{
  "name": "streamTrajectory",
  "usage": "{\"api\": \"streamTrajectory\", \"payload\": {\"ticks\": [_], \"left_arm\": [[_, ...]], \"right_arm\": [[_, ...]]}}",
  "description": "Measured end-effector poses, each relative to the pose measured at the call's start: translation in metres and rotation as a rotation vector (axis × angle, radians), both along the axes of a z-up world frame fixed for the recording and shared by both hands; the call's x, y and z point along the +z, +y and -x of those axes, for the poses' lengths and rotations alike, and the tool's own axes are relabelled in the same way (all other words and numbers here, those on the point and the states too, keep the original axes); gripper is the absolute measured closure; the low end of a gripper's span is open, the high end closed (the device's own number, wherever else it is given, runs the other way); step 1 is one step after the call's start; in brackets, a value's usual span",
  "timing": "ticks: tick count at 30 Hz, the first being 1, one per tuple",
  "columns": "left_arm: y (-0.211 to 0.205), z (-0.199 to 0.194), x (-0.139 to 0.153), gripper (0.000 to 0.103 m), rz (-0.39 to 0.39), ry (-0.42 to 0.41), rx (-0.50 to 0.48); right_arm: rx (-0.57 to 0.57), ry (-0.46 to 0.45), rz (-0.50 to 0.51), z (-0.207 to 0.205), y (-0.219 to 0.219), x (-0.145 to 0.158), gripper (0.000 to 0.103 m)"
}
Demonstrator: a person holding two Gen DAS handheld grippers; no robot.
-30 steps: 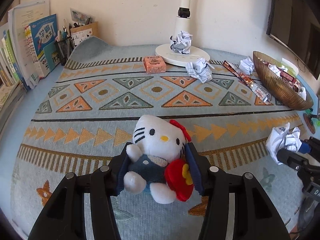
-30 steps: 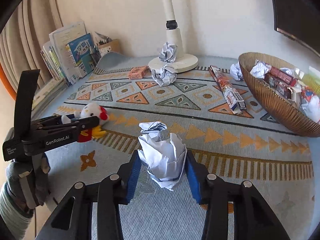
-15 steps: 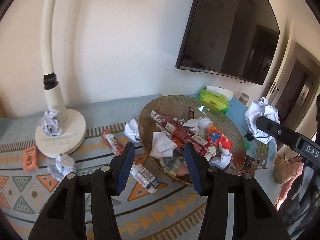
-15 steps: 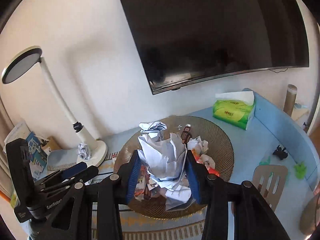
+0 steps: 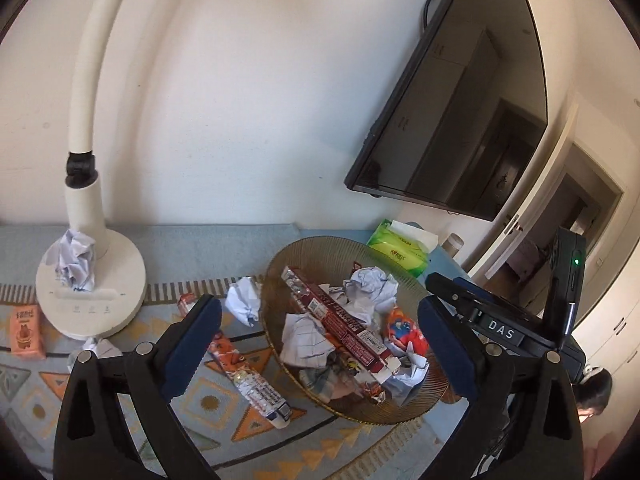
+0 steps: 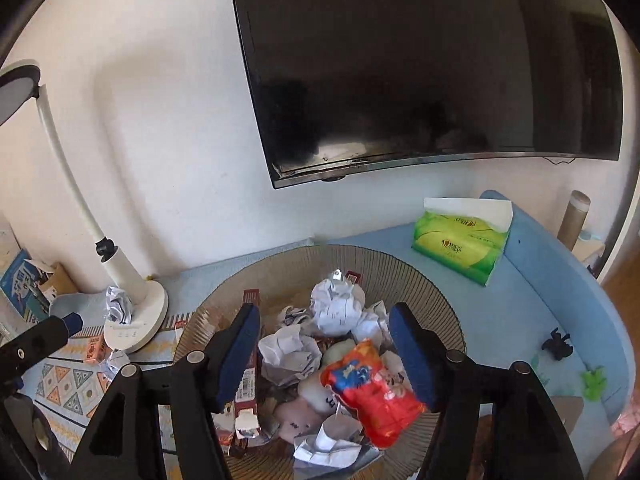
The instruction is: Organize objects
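Red box (image 5: 338, 322) diagonal across bowl (image 5: 276, 276)

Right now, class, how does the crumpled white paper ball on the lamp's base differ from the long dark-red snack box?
The crumpled white paper ball is round and creased; the long dark-red snack box is straight and flat-sided. The ball sits on the white lamp base, outside the ribbed amber bowl; the box lies inside it, across other litter.

Left gripper (image 5: 320, 344) just opened wide, right gripper (image 6: 324, 352) opened, empty
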State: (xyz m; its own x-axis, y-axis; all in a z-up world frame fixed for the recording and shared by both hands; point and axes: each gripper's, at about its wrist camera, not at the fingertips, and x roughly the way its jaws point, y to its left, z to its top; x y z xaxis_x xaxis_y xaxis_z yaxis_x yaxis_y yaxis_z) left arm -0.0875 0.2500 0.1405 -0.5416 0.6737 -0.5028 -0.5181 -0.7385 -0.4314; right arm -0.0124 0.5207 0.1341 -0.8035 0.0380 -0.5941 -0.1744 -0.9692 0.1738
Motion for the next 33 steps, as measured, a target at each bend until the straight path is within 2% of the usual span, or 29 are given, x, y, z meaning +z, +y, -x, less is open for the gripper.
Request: {"api": "streamTrajectory", "payload": {"ticks": [4, 7, 8, 11, 14, 16, 18, 19, 20, 21, 23, 28, 33], "left_arm": [[-0.072, -0.023, -0.008, 0.004, -0.03, -0.055, 0.103], [-0.134, -0.05, -0.031, 0.004, -0.108, -0.119, 0.217], [-0.151, -0.057, -0.04, 0.004, -0.103, -0.13, 0.26], [-0.191, -0.078, -0.067, 0.004, -0.026, -0.147, 0.386], [-0.221, -0.096, -0.091, 0.004, 0.028, -0.154, 0.491], [-0.228, -0.101, -0.101, 0.004, 0.075, -0.143, 0.515], [-0.228, -0.105, -0.111, 0.004, 0.146, -0.098, 0.534], [-0.228, -0.106, -0.119, 0.004, 0.177, -0.1, 0.54], [-0.227, -0.101, -0.125, 0.004, 0.191, -0.154, 0.531], [-0.226, -0.098, -0.126, 0.004, 0.194, -0.165, 0.498], [-0.222, -0.1, -0.127, 0.004, 0.233, -0.152, 0.488], [-0.204, -0.109, -0.122, 0.003, 0.345, -0.083, 0.488], [-0.208, -0.105, -0.126, 0.002, 0.379, -0.117, 0.55]], "right_arm": [[0.069, 0.04, 0.098, -0.043, -0.02, 0.0, 0.033], [0.128, 0.037, 0.181, -0.065, -0.047, -0.007, 0.026], [0.154, 0.023, 0.215, -0.07, -0.058, -0.014, 0.024], [0.22, -0.063, 0.314, -0.076, -0.096, -0.054, 0.021], [0.21, -0.171, 0.278, -0.07, -0.129, -0.095, 0.021], [0.199, -0.18, 0.235, -0.066, -0.143, -0.111, 0.021], [0.168, -0.187, 0.171, -0.064, -0.153, -0.123, 0.021], [0.147, -0.212, 0.143, -0.06, -0.156, -0.126, 0.021], [0.141, -0.215, 0.111, -0.059, -0.16, -0.127, 0.021], [0.136, -0.218, 0.084, -0.057, -0.164, -0.127, 0.021], [0.142, -0.241, 0.051, -0.054, -0.169, -0.131, 0.021], [0.14, -0.238, 0.059, -0.055, -0.167, -0.133, 0.021], [0.097, -0.245, 0.075, -0.056, -0.161, -0.133, 0.018]]}}
